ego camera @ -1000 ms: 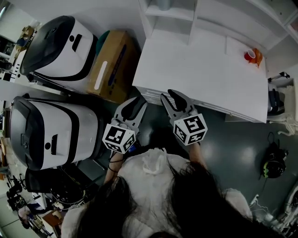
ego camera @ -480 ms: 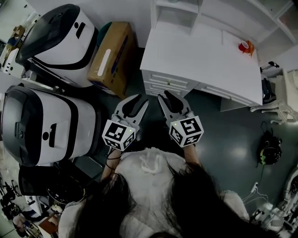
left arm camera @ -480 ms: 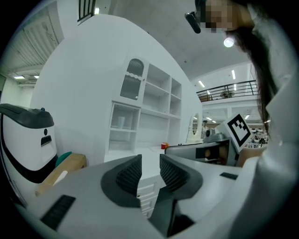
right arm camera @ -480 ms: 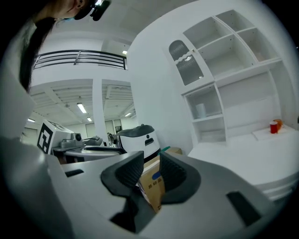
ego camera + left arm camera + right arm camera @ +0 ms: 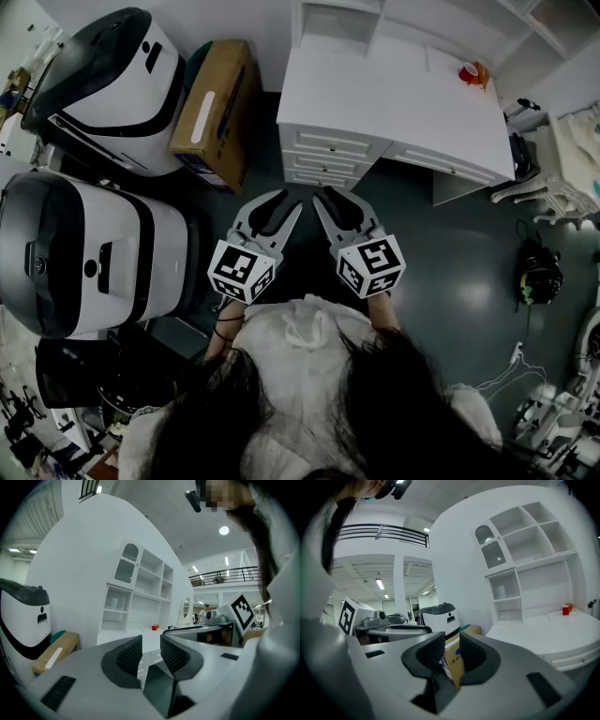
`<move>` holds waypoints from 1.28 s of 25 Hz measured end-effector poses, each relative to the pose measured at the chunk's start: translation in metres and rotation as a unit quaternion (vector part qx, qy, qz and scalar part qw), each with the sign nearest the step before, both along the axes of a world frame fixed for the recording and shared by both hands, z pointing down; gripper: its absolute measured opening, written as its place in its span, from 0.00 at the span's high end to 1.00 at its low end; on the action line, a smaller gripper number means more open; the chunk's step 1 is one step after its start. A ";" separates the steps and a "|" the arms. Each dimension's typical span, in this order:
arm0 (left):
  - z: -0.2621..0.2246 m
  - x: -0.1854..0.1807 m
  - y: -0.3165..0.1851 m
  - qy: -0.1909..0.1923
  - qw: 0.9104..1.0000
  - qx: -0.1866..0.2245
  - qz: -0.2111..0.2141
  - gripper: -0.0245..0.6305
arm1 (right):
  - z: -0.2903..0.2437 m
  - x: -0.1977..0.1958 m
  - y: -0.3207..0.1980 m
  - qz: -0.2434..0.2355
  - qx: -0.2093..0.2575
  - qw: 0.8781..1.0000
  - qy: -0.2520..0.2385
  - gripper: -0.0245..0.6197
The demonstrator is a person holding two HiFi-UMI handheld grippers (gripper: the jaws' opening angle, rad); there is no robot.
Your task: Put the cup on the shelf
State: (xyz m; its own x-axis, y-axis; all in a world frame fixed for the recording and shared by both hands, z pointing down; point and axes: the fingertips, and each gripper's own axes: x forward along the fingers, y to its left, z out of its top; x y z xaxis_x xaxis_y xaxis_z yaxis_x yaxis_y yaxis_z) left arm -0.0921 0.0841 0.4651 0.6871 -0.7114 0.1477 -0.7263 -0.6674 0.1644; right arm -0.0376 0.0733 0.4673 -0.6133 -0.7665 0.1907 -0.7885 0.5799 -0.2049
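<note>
Red cup (image 5: 469, 71) is sitting on the white desk's (image 5: 394, 103) far right corner below the shelf unit (image 5: 342, 19). Left gripper (image 5: 286, 200) and right gripper (image 5: 328, 196) are hovering before its drawers (image 5: 323, 161), jaws together, empty, with a cardboard box (image 5: 211, 112) flanking left.

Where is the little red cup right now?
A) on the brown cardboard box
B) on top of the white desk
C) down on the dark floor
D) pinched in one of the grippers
B: the red cup stands on the white desk, near its far right corner in the head view.
</note>
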 end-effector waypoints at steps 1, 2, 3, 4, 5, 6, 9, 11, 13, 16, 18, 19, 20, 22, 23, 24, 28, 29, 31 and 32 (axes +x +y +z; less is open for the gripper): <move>0.000 0.001 0.003 0.001 1.000 0.000 0.002 0.77 | 0.000 0.000 0.003 0.000 0.002 1.000 0.003 0.80; 0.000 0.001 0.006 0.002 1.000 0.001 0.004 0.77 | -0.001 -0.001 0.007 0.000 0.003 1.000 0.005 0.80; 0.000 0.002 0.009 0.003 1.000 0.001 0.006 0.77 | -0.001 -0.001 0.010 0.000 0.004 1.000 0.007 0.80; 0.000 0.003 0.011 0.004 1.000 0.002 0.008 0.77 | -0.002 -0.001 0.013 0.001 0.005 1.000 0.008 0.80; -0.001 0.004 0.013 0.005 1.000 0.003 0.009 0.77 | -0.002 0.000 0.016 0.001 0.007 1.000 0.009 0.80; -0.002 0.006 0.014 0.006 1.000 0.004 0.011 0.77 | -0.003 0.001 0.018 0.002 0.008 1.000 0.010 0.80; -0.005 0.010 0.018 0.005 1.000 0.008 0.019 0.77 | -0.004 0.003 0.022 0.004 0.012 1.000 0.013 0.80; -0.006 0.013 0.021 0.003 1.000 0.010 0.023 0.77 | -0.004 0.005 0.024 0.007 0.013 1.000 0.013 0.80; -0.006 0.014 0.022 0.002 1.000 0.011 0.024 0.77 | -0.004 0.006 0.025 0.009 0.013 1.000 0.014 0.80; -0.009 0.017 0.020 0.002 1.000 0.012 0.025 0.77 | -0.004 0.010 0.024 0.010 0.013 1.000 0.016 0.80; -0.010 0.019 0.019 0.002 1.000 0.013 0.025 0.77 | -0.004 0.012 0.023 0.011 0.013 1.000 0.016 0.80; -0.010 0.019 0.019 0.002 1.000 0.013 0.026 0.77 | -0.005 0.013 0.023 0.012 0.013 1.000 0.016 0.80; -0.010 0.020 0.018 0.001 1.000 0.014 0.027 0.77 | -0.005 0.014 0.022 0.013 0.013 1.000 0.016 0.80; -0.011 0.021 0.016 0.000 1.000 0.015 0.027 0.77 | -0.005 0.015 0.020 0.013 0.013 1.000 0.016 0.80; -0.011 0.022 0.015 0.000 1.000 0.015 0.027 0.77 | -0.004 0.016 0.019 0.014 0.013 1.000 0.016 0.80; -0.011 0.022 0.014 0.000 1.000 0.015 0.027 0.77 | -0.004 0.016 0.018 0.014 0.012 1.000 0.017 0.80; -0.010 0.025 0.010 0.000 1.000 0.015 0.026 0.77 | -0.002 0.020 0.014 0.014 0.011 1.000 0.016 0.80; -0.010 0.025 0.009 0.000 1.000 0.015 0.026 0.77 | -0.001 0.021 0.012 0.015 0.011 1.000 0.016 0.80; -0.009 0.027 0.005 0.000 1.000 0.015 0.025 0.77 | -0.001 0.023 0.008 0.014 0.011 1.000 0.016 0.80; -0.009 0.027 0.003 0.000 1.000 0.015 0.025 0.77 | -0.001 0.023 0.006 0.014 0.012 1.000 0.016 0.80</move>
